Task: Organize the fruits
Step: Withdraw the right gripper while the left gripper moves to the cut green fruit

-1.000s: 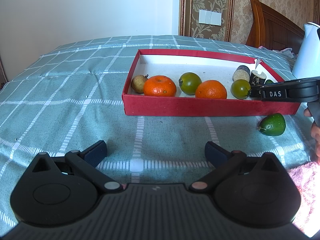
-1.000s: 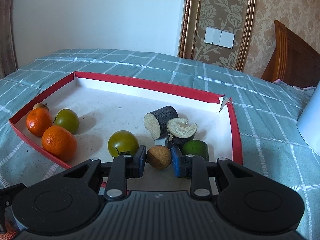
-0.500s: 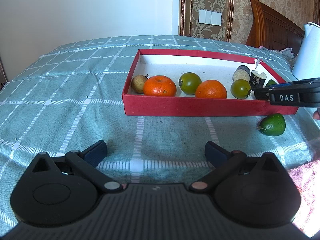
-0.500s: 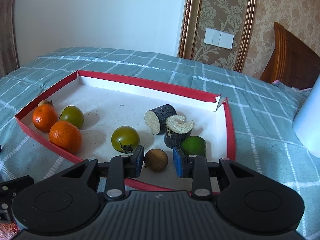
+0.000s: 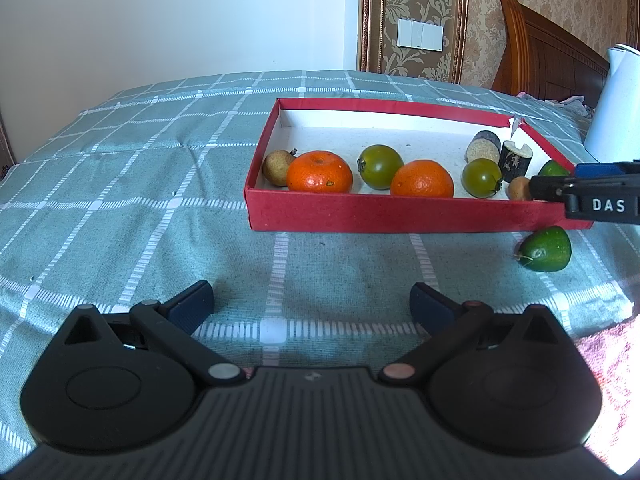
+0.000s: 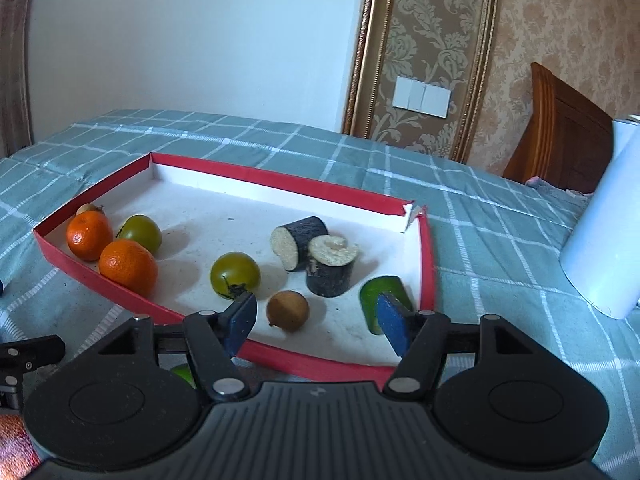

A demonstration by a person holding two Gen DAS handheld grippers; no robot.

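Right gripper [image 6: 318,318]: hanging over the near edge of the red tray [image 6: 320,366], fingers spread wide and gripping nothing.
Small brown fruit [image 6: 287,311]: lying on the tray's white floor between the 2 blue pads, touching neither; in the left wrist view it is showing at [image 5: 519,188], just left of the right gripper's tip [image 5: 576,188].
Left gripper [image 5: 312,307]: hovering low over the checked green bedspread [image 5: 120,184], well short of the tray [image 5: 400,216], fingers spread apart and empty.
Tray contents, left end: 1 brownish fruit [image 5: 277,167] sitting in the corner, with 2 oranges [image 5: 320,172] [image 5: 422,179] and 1 green tomato [image 5: 380,166] beside it.
Tray contents, right end: another green tomato [image 6: 235,275], 2 dark cut cylinder pieces [image 6: 299,237] [image 6: 331,267] touching each other, and a green cut fruit [image 6: 385,294] partly hidden behind the right pad.
Outside the tray: 1 green cut fruit [image 5: 545,249] lying on the bedspread just in front of the tray's near right corner.
Background: a white jug [image 6: 600,236] standing on the bed to the right of the tray.
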